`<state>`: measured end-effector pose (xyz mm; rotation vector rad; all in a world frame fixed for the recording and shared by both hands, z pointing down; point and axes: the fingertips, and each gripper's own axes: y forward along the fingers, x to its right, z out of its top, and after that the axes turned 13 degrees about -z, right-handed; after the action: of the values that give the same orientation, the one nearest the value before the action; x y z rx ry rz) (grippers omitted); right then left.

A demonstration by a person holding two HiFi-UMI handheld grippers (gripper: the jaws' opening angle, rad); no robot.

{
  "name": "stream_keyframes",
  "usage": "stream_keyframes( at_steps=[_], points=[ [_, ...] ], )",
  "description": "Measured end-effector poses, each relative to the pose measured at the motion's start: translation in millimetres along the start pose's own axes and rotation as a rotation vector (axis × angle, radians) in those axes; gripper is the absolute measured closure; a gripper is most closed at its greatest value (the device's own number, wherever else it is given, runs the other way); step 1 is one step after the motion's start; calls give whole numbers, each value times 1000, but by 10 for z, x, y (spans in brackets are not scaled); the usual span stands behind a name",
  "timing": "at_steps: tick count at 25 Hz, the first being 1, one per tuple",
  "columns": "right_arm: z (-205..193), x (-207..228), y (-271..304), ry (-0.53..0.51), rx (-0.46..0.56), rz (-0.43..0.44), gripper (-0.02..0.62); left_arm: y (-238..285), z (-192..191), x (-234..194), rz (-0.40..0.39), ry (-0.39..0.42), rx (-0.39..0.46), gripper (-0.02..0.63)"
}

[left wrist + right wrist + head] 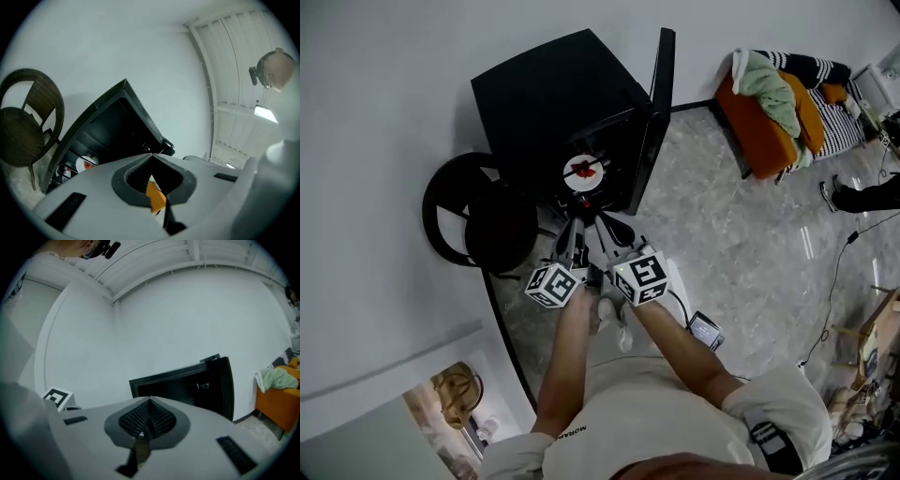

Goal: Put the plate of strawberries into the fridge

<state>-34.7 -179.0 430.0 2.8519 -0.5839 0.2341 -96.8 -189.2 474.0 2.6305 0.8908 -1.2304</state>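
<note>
A white plate of strawberries sits on a shelf inside the black mini fridge, whose door stands open to the right. In the left gripper view the plate shows low in the tilted fridge. My left gripper and right gripper are side by side in front of the fridge opening, apart from the plate. The left gripper is shut on nothing. The right gripper is also shut and empty, facing the fridge from a distance.
A round dark wicker chair stands against the wall left of the fridge. An orange sofa with clothes is at the far right. A small device with a cable lies on the marble floor beside my right arm.
</note>
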Motion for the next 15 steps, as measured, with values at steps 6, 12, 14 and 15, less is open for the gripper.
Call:
stream_keyframes(
  at_steps=[6, 12, 14, 15],
  points=[
    [250, -115, -172, 5, 15, 10, 583, 4, 267, 476, -32, 193, -87, 606],
    [556, -216, -361, -18, 38, 38, 583, -20, 483, 946, -23, 371, -135, 604],
    [658, -214, -409, -29, 49, 37, 583, -8, 569, 1106, -24, 444, -140, 604],
    [702, -216, -430, -28, 54, 36, 583, -11, 608, 1182, -25, 479, -143, 606]
  ],
)
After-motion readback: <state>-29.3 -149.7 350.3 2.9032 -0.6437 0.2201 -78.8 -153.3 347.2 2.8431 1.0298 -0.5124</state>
